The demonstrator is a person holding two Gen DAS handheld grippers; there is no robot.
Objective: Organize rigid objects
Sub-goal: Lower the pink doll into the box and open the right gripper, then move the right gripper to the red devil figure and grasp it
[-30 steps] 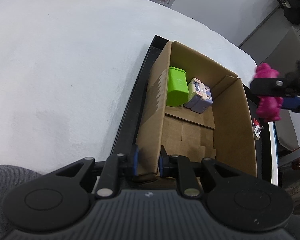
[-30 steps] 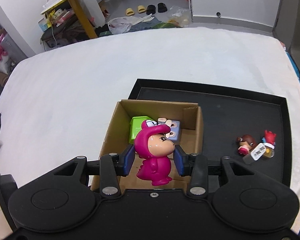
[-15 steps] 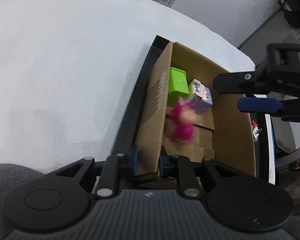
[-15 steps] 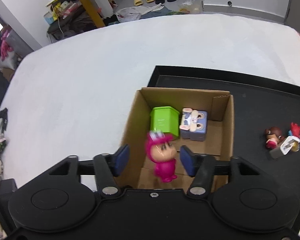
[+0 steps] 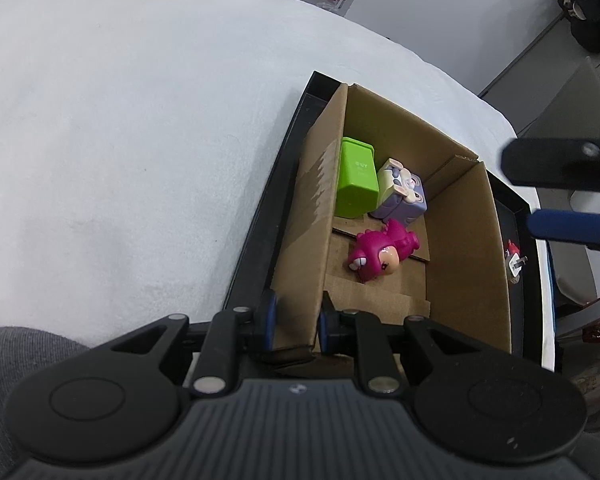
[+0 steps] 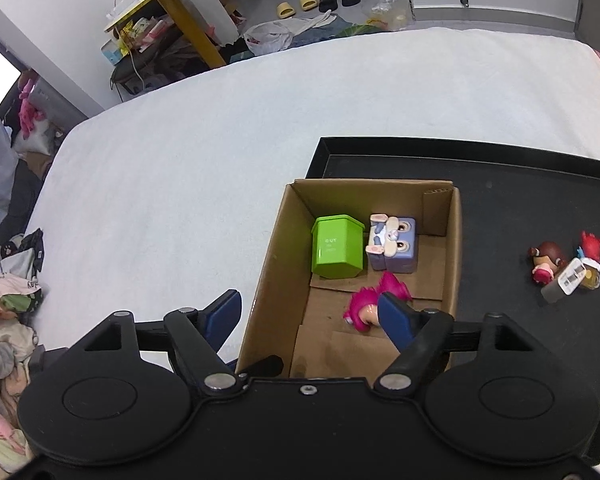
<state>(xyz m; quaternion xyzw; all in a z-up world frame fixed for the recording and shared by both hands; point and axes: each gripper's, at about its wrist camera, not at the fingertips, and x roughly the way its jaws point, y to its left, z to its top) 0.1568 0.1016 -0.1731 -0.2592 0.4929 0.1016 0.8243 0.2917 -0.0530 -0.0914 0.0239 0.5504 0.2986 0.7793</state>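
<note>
Lying glossy figurine (image 5: 382, 253), corrugated box (image 5: 466, 248)

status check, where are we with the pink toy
Left gripper shut on cardboard box wall. Right gripper open, jaws just widened. Pink figure lying in box. Nothing blocking.

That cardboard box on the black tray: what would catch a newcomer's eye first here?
Probably the magenta toy figure lying on its side on the cardboard box floor, nearer than the lime-green container and lilac cube toy at the far end. The left hand-held gripper pinches the box's near wall.
</note>
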